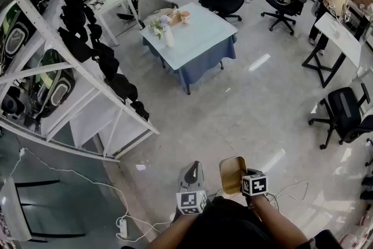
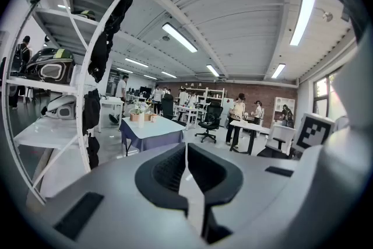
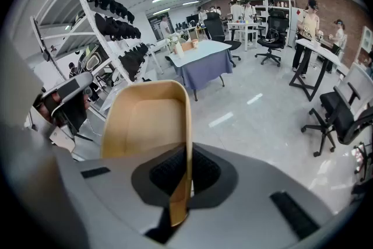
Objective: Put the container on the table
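Right gripper (image 1: 240, 179): jaws closed on one thin side wall of the container (image 1: 232, 174); in the right gripper view the wall is pinched between the pads (image 3: 175, 169).
Container: tan, shallow and open; no contents can be seen. It is held low in front of the person, tipped up on its side, well apart from the table (image 1: 198, 38).
Left gripper (image 1: 192, 175): jaws together with nothing between them.
Table: pale top over a blue cloth, across open floor. A vase of flowers (image 1: 166, 32) and a cup (image 1: 185, 16) stand at its far end; the near part is bare.
Step in hand: judged to be the carry toward the table, with placing not yet begun.
Grip advice: keep the pinch firm, since a one-wall hold on a light container may flex or slip.
Placing advice: turn the container base-down before lowering, aim for the bare near part clear of the vase, and part the jaws only once the base rests flat.
Hazard: a white cable (image 1: 87, 181) trails on the floor near the person.
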A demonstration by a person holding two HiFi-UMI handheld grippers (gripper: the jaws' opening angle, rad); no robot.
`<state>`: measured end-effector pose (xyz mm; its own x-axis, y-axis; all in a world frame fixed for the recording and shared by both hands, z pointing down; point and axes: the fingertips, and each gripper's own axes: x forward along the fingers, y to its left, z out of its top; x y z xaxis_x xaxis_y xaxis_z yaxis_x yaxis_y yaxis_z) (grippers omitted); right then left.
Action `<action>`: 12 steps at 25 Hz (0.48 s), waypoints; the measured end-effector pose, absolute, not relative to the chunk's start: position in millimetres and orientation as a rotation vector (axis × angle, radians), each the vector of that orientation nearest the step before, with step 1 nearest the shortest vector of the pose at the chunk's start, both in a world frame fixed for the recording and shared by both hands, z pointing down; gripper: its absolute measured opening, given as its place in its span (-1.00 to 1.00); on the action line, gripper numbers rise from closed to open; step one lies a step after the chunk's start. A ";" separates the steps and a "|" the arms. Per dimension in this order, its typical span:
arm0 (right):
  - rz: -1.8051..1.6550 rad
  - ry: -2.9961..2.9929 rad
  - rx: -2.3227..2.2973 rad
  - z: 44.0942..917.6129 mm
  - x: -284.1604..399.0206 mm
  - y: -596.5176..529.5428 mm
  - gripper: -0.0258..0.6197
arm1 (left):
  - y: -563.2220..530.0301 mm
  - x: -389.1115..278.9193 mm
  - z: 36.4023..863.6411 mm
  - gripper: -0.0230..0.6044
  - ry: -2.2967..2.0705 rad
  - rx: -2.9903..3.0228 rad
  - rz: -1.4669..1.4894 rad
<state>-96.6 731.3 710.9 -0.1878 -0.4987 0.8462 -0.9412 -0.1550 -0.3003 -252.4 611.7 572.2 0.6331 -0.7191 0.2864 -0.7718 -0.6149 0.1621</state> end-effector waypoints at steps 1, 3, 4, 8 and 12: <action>1.298 -1.651 1.630 711.0 -94.0 729.4 -0.92 | 606.8 -253.2 568.3 -0.88 -1.220 2.602 0.276; 1.290 -1.626 1.631 711.6 -89.4 725.2 -0.92 | 597.2 -253.3 559.9 -0.88 -1.239 2.633 0.261; 1.285 -1.616 1.633 711.7 -87.4 722.8 -0.92 | 592.5 -252.2 555.1 -0.88 -1.243 2.651 0.252; 1.256 -1.591 1.642 710.4 -86.5 707.4 -0.92 | 572.4 -248.2 538.2 -0.88 -1.236 2.715 0.221; 1.233 -1.580 1.656 708.7 -91.5 689.5 -0.92 | 551.6 -251.4 540.0 -0.88 -1.225 2.707 0.219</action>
<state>-91.5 689.5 708.7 -0.1036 -0.4742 0.8743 -0.9633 -0.1710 -0.2069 -251.4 551.6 540.0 0.6533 -0.7305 0.1988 -0.7542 -0.6509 0.0867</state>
